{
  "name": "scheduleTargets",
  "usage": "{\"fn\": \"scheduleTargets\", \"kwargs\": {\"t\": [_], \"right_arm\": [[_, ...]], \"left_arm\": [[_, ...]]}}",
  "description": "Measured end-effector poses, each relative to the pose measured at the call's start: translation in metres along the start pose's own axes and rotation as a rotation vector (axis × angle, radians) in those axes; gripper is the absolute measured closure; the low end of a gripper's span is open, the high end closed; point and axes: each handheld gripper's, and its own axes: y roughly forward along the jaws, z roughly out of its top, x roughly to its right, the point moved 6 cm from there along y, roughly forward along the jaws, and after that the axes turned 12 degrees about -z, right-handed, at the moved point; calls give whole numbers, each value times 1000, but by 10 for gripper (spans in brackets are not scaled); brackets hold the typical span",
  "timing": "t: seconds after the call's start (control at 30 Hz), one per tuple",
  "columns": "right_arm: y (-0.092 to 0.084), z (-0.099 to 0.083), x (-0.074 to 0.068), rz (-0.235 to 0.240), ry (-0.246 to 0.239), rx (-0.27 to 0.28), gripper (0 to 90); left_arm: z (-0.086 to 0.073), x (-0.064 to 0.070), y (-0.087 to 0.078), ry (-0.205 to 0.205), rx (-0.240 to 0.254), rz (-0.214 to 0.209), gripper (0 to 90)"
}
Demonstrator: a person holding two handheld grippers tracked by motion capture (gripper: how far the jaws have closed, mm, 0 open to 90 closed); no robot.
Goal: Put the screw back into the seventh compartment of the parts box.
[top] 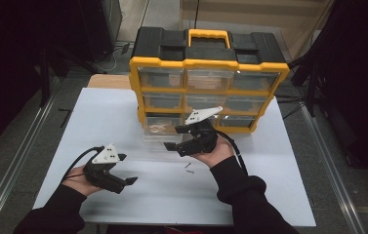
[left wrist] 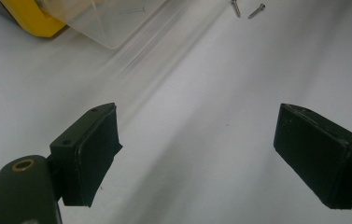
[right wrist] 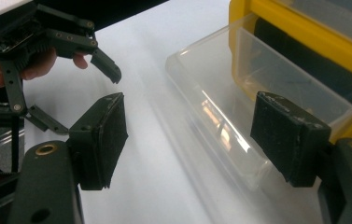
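A yellow and black organizer with clear drawers stands at the back of the white table. Its bottom-left drawer is pulled out onto the table, with a few small items inside. My right gripper hovers just right of that drawer, open and holding nothing. In the right gripper view the open jaws frame the drawer's clear front wall without touching it. My left gripper rests open near the front left, its jaws wide over bare table.
Two small screws lie loose on the table between the hands; they also sit at the top of the left gripper view. Dark floor and metal rails surround the table. The left hand appears beyond the right gripper's jaws.
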Motion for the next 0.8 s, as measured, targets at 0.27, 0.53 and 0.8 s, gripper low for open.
{"fn": "scheduleTargets", "kwargs": {"t": [0.27,0.53,0.8], "right_arm": [[-5,-9,0,32,-12,-6,239],[-17,-13,1,-11,-38,24,271],[-24,-27,5,-14,-20,6,270]], "left_arm": [[-1,-1,-2,3,2,6,140],[-1,0,-2,2,-5,4,140],[-1,1,-1,3,-4,4,140]]}}
